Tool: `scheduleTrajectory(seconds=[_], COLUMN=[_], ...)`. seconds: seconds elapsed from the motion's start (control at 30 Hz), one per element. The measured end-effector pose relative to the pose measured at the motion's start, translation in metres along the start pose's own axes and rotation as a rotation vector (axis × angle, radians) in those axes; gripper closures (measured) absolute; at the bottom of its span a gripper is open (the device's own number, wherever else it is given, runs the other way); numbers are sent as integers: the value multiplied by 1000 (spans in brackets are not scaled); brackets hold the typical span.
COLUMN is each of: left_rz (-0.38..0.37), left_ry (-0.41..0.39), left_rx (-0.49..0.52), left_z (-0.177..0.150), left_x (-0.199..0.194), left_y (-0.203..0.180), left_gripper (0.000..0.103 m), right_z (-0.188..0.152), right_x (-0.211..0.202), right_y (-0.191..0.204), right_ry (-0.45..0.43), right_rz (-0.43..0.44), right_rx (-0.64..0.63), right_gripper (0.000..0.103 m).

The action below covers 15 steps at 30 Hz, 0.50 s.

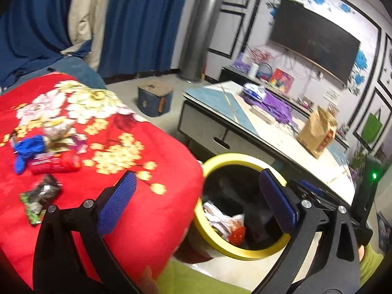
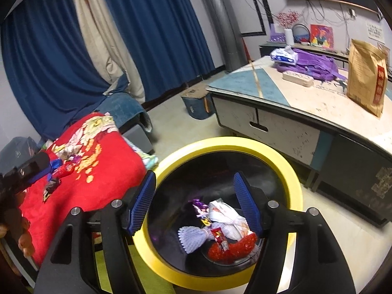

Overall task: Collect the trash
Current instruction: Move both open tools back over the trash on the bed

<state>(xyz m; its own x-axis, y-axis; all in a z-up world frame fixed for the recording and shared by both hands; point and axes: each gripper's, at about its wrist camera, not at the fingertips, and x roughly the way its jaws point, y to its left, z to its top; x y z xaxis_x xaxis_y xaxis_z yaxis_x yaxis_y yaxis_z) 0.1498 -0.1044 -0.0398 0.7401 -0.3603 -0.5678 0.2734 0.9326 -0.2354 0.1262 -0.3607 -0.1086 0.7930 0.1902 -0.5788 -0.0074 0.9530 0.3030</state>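
A black bin with a yellow rim stands on the floor beside a bed covered with a red flowered blanket. Inside the bin lie discarded wrappers, white, red and purple. On the blanket lie a red wrapper, a blue scrap, a black-and-green wrapper and a crumpled pale wrapper. My left gripper hangs wide open over the bed's edge and the bin, holding nothing. My right gripper is open above the bin's mouth, nothing between its pads.
A low table stands behind the bin, carrying a brown paper bag and a purple bag. A blue box sits on the floor near blue curtains. A hand shows at the left edge.
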Motion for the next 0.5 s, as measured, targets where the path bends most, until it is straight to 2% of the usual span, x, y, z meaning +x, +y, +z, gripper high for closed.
scheduleTrajectory(seconds=[0.3,0.5], left_rz=[115,174], left_ry=[-94,-158], left_rx=[-94,-124], left_z=[6,10], left_x=[-37,-62], left_y=[50,71], left_gripper=[11,11], right_z=[5,13], right_x=[1,-1], right_y=[43,78], right_ry=[14,24], right_rz=[67,125], right_rx=[-85,-148], right_gripper=[39,39])
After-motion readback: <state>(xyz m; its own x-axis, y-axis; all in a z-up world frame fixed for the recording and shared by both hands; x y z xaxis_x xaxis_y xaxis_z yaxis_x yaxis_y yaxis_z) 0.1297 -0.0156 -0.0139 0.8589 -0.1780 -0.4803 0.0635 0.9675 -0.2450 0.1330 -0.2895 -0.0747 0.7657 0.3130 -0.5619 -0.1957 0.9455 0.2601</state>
